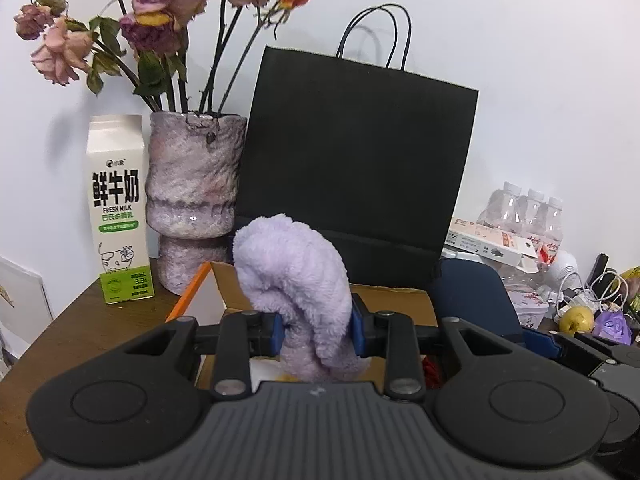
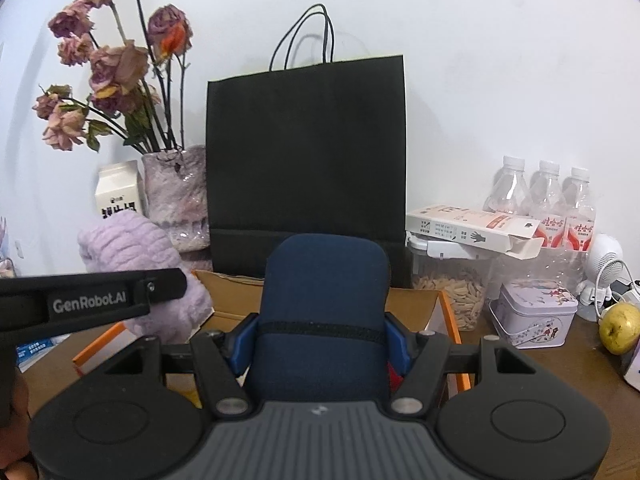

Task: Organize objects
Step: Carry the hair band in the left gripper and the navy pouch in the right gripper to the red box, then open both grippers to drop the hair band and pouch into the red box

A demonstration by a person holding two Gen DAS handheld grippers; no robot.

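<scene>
Brown wooden desk against white wall. Left gripper clamped on fluffy lilac towel, right gripper clamped on navy blue fabric pouch; both held above open orange-edged cardboard box. Behind: tall black paper bag, white milk carton, mottled purple vase holding dried roses.

Left gripper: blue pads clamped on lilac fluffy cloth, cloth bunched & sticking up betw. jaws.
Below cloth: open cardboard box w/ orange edge, on brown table.
Back L: milk carton just beside mottled vase w/ dried roses.
Back ctr: black paper bag, upright at wall.
R side: navy pouch, water bottles, yellow pear.
</scene>
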